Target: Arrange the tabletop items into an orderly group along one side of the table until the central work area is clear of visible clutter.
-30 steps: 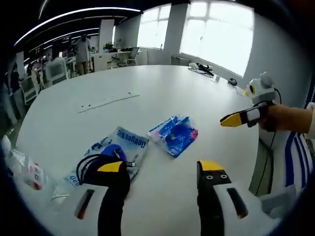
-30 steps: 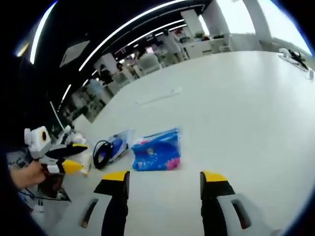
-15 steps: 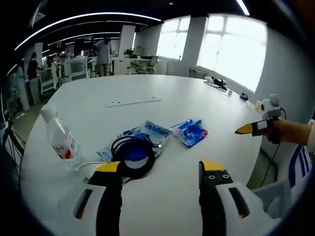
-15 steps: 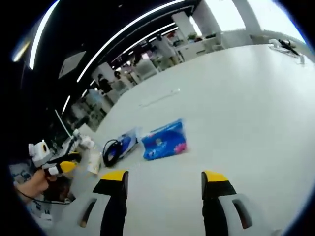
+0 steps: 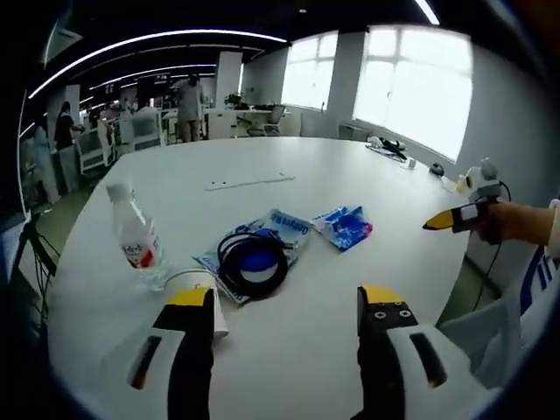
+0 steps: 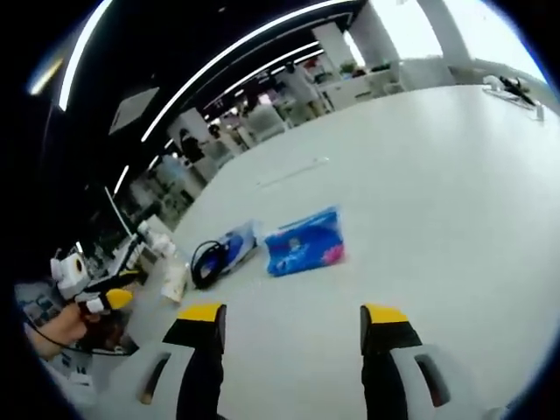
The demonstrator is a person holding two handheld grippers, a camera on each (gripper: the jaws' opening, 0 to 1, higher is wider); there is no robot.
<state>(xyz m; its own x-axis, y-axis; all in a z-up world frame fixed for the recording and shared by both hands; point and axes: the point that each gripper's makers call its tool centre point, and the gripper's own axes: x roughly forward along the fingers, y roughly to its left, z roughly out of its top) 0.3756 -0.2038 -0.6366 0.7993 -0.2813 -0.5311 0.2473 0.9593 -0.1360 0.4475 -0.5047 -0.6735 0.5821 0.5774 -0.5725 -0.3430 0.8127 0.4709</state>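
Both grippers [image 5: 284, 302] [image 6: 293, 315] wide open, nothing held. Bottle [image 5: 138, 241], cable [image 5: 253, 262], blue pack [image 5: 344, 227] clustered mid-table [image 5: 350, 166]. Bottle best gripped at mid-body, kept upright, placed at the edge.

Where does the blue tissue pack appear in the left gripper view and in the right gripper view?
Left gripper view: the blue tissue pack lies right of centre on the white table.
Right gripper view: it lies left of centre, above the gap between the claws.
Shared landmark: the coiled black cable sits to its left in both.
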